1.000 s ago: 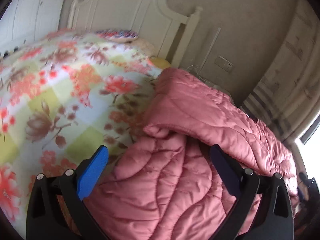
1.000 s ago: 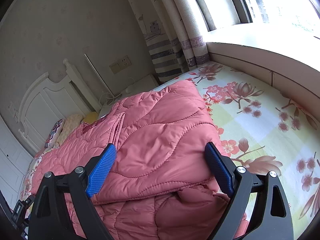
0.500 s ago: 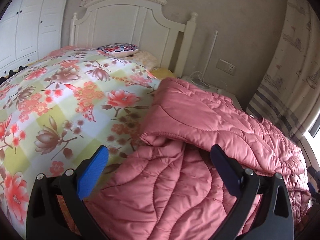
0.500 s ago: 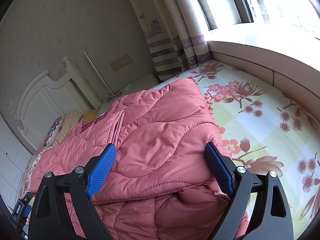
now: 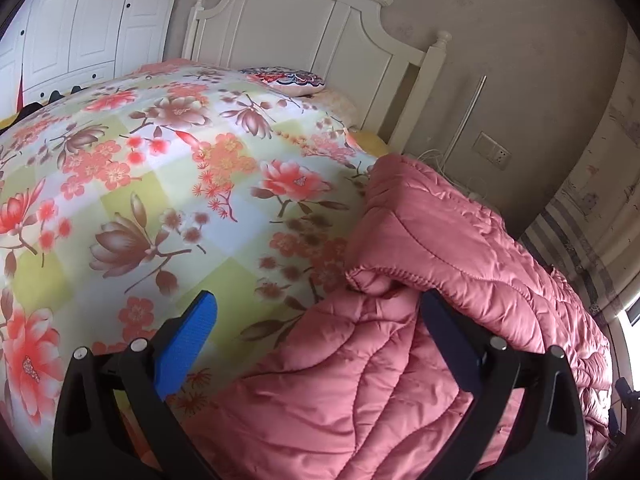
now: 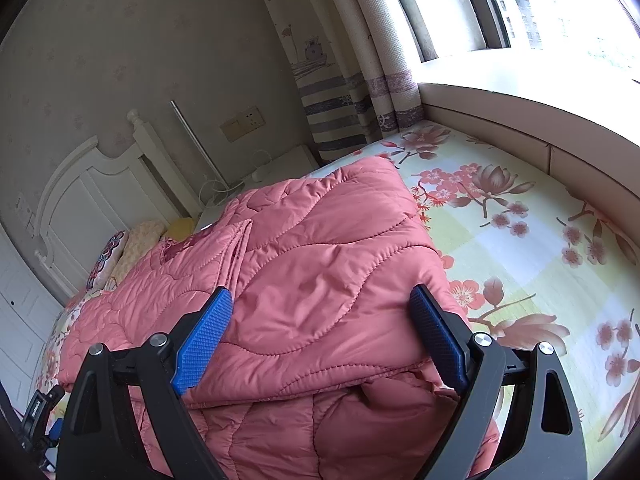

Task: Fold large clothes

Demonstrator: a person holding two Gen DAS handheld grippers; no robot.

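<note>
A pink quilted coat (image 5: 420, 272) lies folded in layers on the floral bedspread (image 5: 140, 184). In the right wrist view the coat (image 6: 328, 256) shows a folded upper layer over a lower one. My left gripper (image 5: 316, 320) is open and empty, just above the coat's left edge where it meets the bedspread. My right gripper (image 6: 320, 316) is open and empty, above the folded coat's near edge. The left gripper also shows at the bottom left of the right wrist view (image 6: 38, 420).
A white headboard (image 5: 320, 40) and a patterned pillow (image 5: 292, 78) are at the bed's far end. White wardrobe doors (image 5: 80, 20) stand at left. A window sill (image 6: 520, 92), curtains (image 6: 340, 80) and a wall socket (image 6: 244, 122) line the right side.
The left wrist view has swung left, so more bedspread and the wardrobe show and the coat sits further right. The right view has hardly changed. Both grippers stay open.
</note>
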